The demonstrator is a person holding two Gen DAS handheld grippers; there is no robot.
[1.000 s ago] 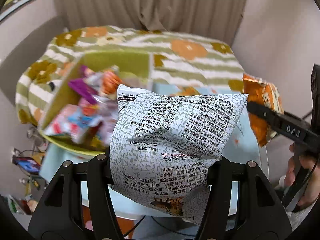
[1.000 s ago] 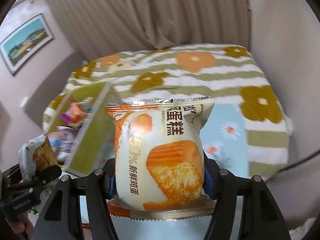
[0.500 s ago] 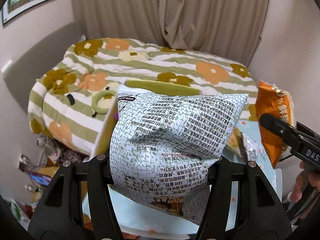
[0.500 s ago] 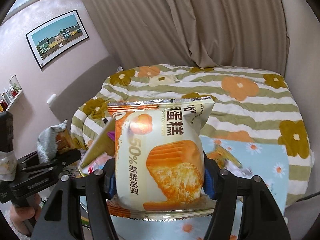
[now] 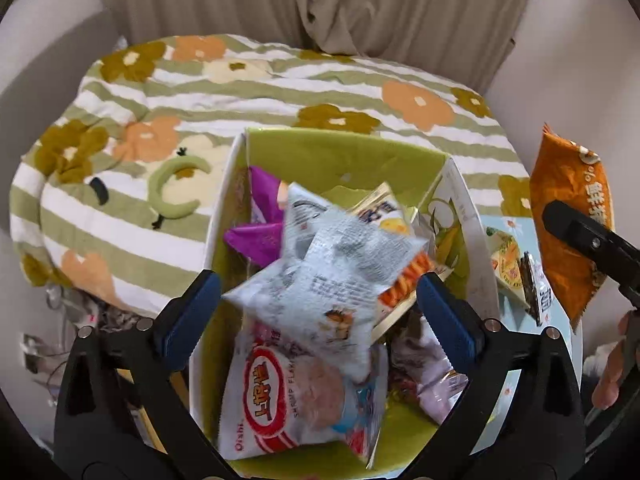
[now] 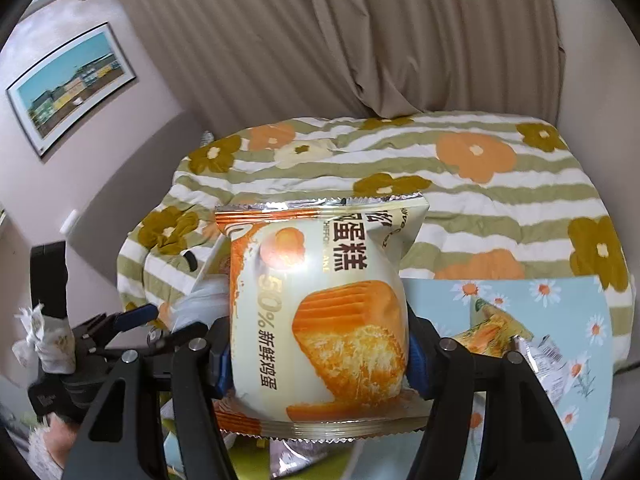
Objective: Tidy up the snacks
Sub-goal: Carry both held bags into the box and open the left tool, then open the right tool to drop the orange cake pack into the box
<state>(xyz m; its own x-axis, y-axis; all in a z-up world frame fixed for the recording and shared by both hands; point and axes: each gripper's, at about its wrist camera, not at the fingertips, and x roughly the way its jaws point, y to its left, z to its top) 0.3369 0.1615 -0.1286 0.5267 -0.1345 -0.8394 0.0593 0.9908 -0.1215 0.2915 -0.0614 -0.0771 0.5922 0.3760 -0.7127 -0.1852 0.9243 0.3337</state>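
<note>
**Left wrist view: grey packet let go over the box, cake pack held alongside**

The left gripper is seen with its jaws spread wide, having just been opening; the grey printed packet lies loose between them, untouched by either pad, above the heap in the green box. The packet is judged light, puffy and slick (its blur suggests it is dropping), best taken across its middle. The gripper is angled steeply down over the box's near edge. In the right wrist view, the right gripper is closed on the cake pack, pressed at both lower sides. The air-filled, crushable pack is carried upright beside the box's right wall, the gripper tilted downward.
</note>
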